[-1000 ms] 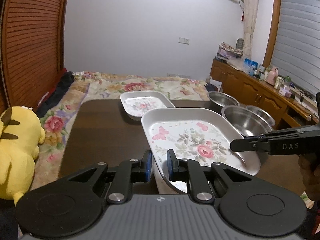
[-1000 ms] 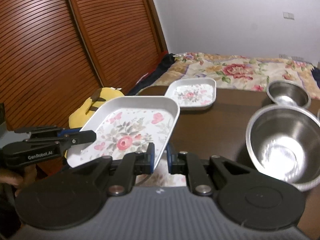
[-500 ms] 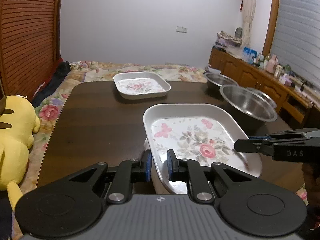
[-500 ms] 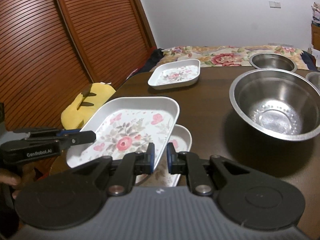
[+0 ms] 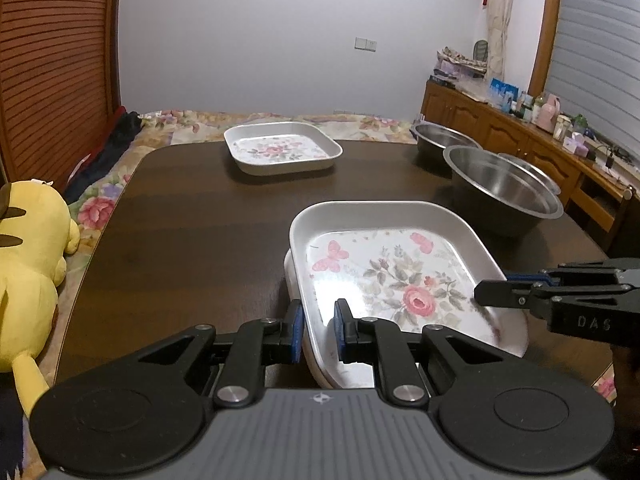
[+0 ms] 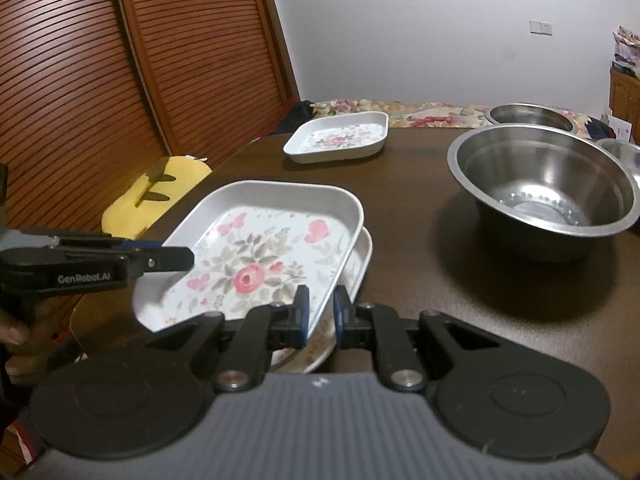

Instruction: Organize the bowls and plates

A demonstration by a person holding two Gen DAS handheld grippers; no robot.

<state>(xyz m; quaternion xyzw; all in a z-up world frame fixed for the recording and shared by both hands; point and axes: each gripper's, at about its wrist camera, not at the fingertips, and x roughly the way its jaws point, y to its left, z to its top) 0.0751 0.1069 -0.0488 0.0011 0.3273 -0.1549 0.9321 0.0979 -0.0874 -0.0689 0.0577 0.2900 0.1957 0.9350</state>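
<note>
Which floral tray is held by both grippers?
The butterfly-patterned tray, clamped at opposite rims above another tray; the small far tray sits untouched.

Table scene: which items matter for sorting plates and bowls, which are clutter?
Job:
white floral rectangular plate held by both claws
second plate under it
far floral plate
large steel bowl
two smaller steel bowls

Clutter:
yellow plush toy
floral bedspread
</note>
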